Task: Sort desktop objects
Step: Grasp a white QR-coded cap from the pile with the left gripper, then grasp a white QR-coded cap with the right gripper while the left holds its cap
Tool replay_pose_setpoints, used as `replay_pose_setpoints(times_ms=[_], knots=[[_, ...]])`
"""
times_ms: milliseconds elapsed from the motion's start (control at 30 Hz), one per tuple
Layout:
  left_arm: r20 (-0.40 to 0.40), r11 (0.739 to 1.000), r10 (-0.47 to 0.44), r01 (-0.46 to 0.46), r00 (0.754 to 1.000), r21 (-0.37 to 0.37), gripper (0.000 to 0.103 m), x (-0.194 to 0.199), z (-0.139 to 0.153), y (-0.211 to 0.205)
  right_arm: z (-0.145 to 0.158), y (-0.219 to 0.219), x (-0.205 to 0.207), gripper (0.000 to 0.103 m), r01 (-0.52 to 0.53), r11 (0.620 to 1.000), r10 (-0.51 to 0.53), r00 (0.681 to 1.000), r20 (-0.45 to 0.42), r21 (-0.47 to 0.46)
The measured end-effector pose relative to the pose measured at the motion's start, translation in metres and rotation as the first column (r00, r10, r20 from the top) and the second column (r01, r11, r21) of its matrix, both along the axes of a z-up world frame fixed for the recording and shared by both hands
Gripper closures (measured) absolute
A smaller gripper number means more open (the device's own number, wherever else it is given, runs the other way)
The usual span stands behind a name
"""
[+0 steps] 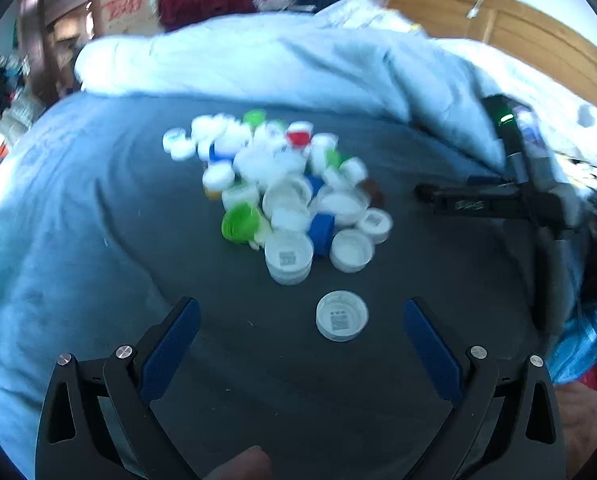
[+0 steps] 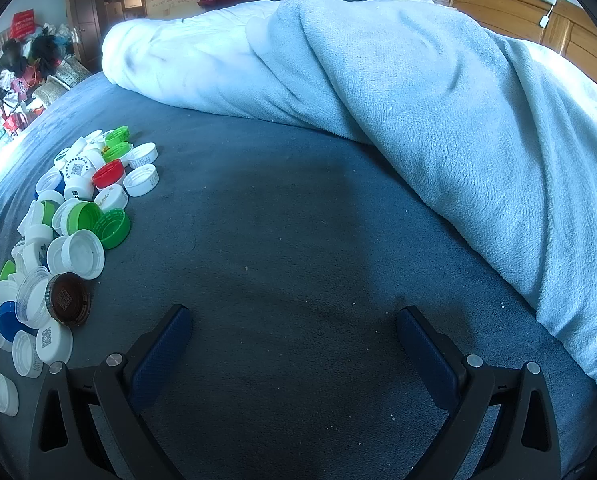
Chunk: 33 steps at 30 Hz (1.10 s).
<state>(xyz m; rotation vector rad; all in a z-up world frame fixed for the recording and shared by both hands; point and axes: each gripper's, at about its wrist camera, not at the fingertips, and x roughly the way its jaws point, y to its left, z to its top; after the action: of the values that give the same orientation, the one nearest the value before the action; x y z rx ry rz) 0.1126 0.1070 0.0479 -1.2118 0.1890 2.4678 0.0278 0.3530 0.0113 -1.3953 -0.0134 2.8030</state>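
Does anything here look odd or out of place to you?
One white cap lies alone on the dark bedsheet, apart from the mixed pile of caps, between the open left gripper fingers. In the pile, a single brown cap stands out.

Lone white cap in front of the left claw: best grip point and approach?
Grip the lone white cap across its outer rim wall, coming from above. It lies flat, open side up, apart from the cap pile, already between the open left claw fingers, so the round wall offers opposing faces.
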Motion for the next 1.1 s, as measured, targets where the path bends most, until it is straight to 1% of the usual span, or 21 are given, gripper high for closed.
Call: replay_pose_setpoints(times_ms=[67,133,167,200,300,333,367,400,433,467,533,600,667,767,833,967,1033,1067,1100], knots=[[0.021,1.0,0.023,-0.023,1.0,0.01,0.009,-0.003,-0.009,-0.001,0.0,0.0,0.0,0.0,0.0,1.0,0.0,1.0,0.0,0.0],[0.037,1.0,0.028,-0.028,0.999,-0.005,0.009,-0.004,-0.018,-0.001,0.0,0.0,0.0,0.0,0.0,1.0,0.0,1.0,0.0,0.0],[0.04,0.999,0.026,-0.025,0.999,-0.021,0.013,-0.005,-0.026,0.002,0.0,0.0,0.0,0.0,0.0,1.0,0.0,1.0,0.0,0.0],[0.039,0.999,0.028,-0.026,0.999,-0.035,0.013,-0.004,-0.03,0.003,0.0,0.0,0.0,0.0,0.0,1.0,0.0,1.0,0.0,0.0],[0.021,0.998,0.032,-0.031,0.999,-0.048,0.013,-0.003,-0.033,0.005,0.0,0.0,0.0,0.0,0.0,1.0,0.0,1.0,0.0,0.0],[0.021,0.998,0.033,-0.031,0.999,-0.055,0.016,-0.003,-0.033,0.007,0.0,0.0,0.0,0.0,0.0,1.0,0.0,1.0,0.0,0.0],[0.017,0.998,0.028,-0.027,0.999,-0.061,0.029,0.0,-0.032,0.006,0.0,0.0,0.0,0.0,0.0,1.0,0.0,1.0,0.0,0.0],[0.016,0.998,0.013,-0.012,1.0,-0.054,0.039,0.002,-0.029,0.006,0.0,0.0,0.0,0.0,0.0,1.0,0.0,1.0,0.0,0.0],[0.023,0.999,0.0,0.001,1.0,-0.046,0.062,0.0,-0.026,0.007,0.0,0.0,0.0,0.0,0.0,1.0,0.0,1.0,0.0,0.0],[0.029,0.999,-0.009,0.01,1.0,-0.045,0.078,-0.001,-0.023,0.007,0.0,0.0,0.0,0.0,0.0,1.0,0.0,1.0,0.0,0.0],[0.033,0.999,-0.008,0.01,0.999,-0.047,0.078,-0.002,-0.018,0.006,0.0,0.0,0.0,0.0,0.0,1.0,0.0,1.0,0.0,0.0],[0.001,0.999,-0.009,0.009,1.0,-0.054,0.078,0.003,-0.01,0.002,0.0,0.0,0.0,0.0,0.0,1.0,0.0,1.0,0.0,0.0],[-0.014,0.998,-0.009,0.008,1.0,-0.066,0.078,0.006,-0.005,-0.001,0.0,0.0,0.0,0.0,0.0,1.0,0.0,1.0,0.0,0.0],[-0.023,0.999,0.001,-0.002,1.0,-0.049,0.078,0.007,0.001,-0.012,0.0,0.0,0.0,0.0,0.0,1.0,0.0,1.0,0.0,0.0],[-0.05,0.999,0.017,-0.019,0.999,-0.046,0.078,0.006,0.006,-0.022,0.0,0.0,0.0,0.0,0.0,1.0,0.0,1.0,0.0,0.0],[-0.026,0.999,0.043,-0.043,0.999,-0.006,0.078,0.0,0.0,-0.047,0.0,0.0,0.0,0.0,0.0,1.0,0.0,1.0,0.0,0.007],[-0.005,0.999,0.046,-0.046,0.999,0.01,0.078,-0.002,-0.005,-0.053,0.0,0.001,-0.004,0.0,-0.003,1.0,0.003,1.0,0.01,0.005],[-0.001,0.999,0.044,-0.044,0.999,0.015,0.078,-0.002,-0.007,-0.054,-0.007,0.001,-0.01,0.0,-0.008,1.0,0.008,1.0,0.017,0.014],[0.001,0.999,0.038,-0.038,0.999,0.02,0.078,-0.003,-0.008,-0.053,-0.003,-0.001,-0.013,0.0,-0.009,1.0,0.009,1.0,0.023,0.016]])
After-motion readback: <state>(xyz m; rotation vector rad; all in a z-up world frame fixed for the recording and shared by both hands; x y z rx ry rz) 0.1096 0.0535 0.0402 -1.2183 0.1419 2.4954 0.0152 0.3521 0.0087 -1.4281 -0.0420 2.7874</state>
